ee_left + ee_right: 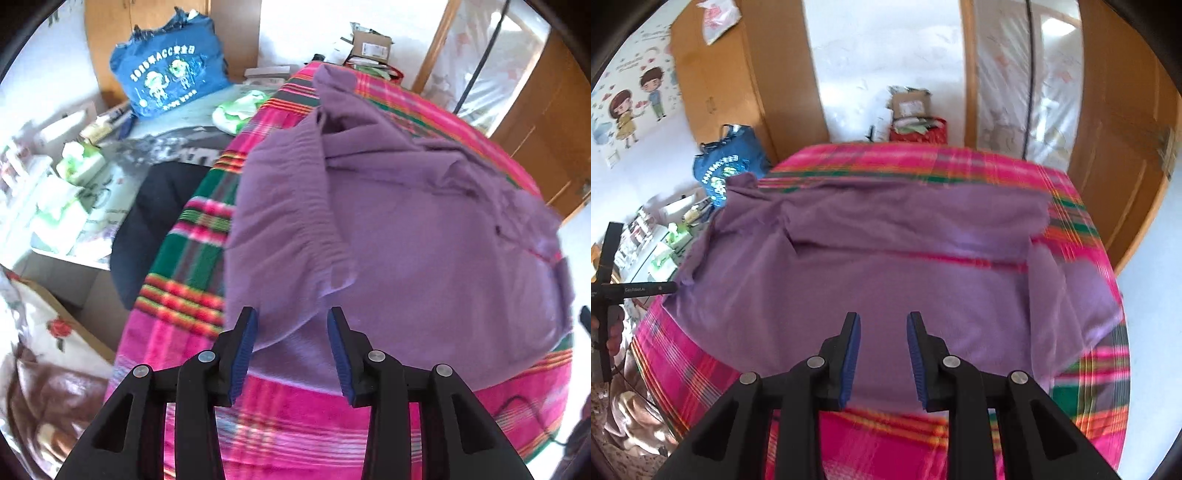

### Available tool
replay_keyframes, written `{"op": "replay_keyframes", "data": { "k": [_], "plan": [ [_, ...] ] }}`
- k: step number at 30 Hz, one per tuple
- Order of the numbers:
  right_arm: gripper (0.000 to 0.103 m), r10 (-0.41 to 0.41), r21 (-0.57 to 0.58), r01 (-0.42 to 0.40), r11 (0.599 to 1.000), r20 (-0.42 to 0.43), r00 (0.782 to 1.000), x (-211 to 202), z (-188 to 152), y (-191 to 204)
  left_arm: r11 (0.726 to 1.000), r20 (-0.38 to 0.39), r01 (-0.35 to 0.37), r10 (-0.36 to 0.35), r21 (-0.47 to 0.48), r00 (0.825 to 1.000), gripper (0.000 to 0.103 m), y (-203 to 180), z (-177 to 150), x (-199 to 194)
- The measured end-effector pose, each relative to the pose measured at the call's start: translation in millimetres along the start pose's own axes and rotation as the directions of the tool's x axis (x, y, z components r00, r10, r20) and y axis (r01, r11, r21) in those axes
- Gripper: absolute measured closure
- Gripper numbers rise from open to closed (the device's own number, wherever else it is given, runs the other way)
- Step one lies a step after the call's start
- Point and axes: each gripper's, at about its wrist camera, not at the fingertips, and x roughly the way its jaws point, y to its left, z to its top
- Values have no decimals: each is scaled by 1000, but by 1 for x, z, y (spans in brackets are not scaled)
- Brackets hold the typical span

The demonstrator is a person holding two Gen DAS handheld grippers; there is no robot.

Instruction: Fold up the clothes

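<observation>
Both tools, left [291, 317] and right [882, 321], hang with jaws apart and nothing between them, above a purple garment [886, 266] spread on the pink plaid blanket [886, 443]; a blue bag [170, 77] sits beyond.

I am in a home bedroom: a bed under a pink plaid blanket [1082, 236] fills the middle, with wooden wardrobes [716, 74] and a wooden door [1119, 147] around it. Cartoon wall stickers [631, 107] (a boy and girl) and a cluttered side desk [66, 177] confirm it.
</observation>
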Motion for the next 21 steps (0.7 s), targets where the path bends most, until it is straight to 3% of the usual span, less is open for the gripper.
{"op": "replay_keyframes", "data": {
  "k": [5, 7, 10, 14, 18, 21],
  "plan": [
    [76, -70, 156, 74, 985, -32, 997, 1, -35, -33, 997, 26, -80, 81, -22, 996, 62, 16, -11, 4],
    [69, -80, 225, 86, 970, -34, 996, 0, -47, -45, 994, 40, -106, 107, -29, 993, 62, 20, -15, 5],
    [67, -103, 290, 108, 951, -34, 994, 1, -61, -55, 987, 74, -159, 159, -4, 984, 61, 17, -19, 3],
    [66, -172, 370, 172, 913, -34, 984, 3, -76, -65, 988, 76, -147, 150, -37, 986, 61, 18, -14, 9],
    [62, -173, 468, 158, 870, -10, 985, 3, -84, -82, 989, 68, -125, 130, -83, 989, 61, 23, -8, 12],
    [61, -144, 490, 120, 863, 12, 989, 6, -82, -89, 989, 62, -107, 114, -102, 992, 61, 25, -6, 13]
  ]
}}
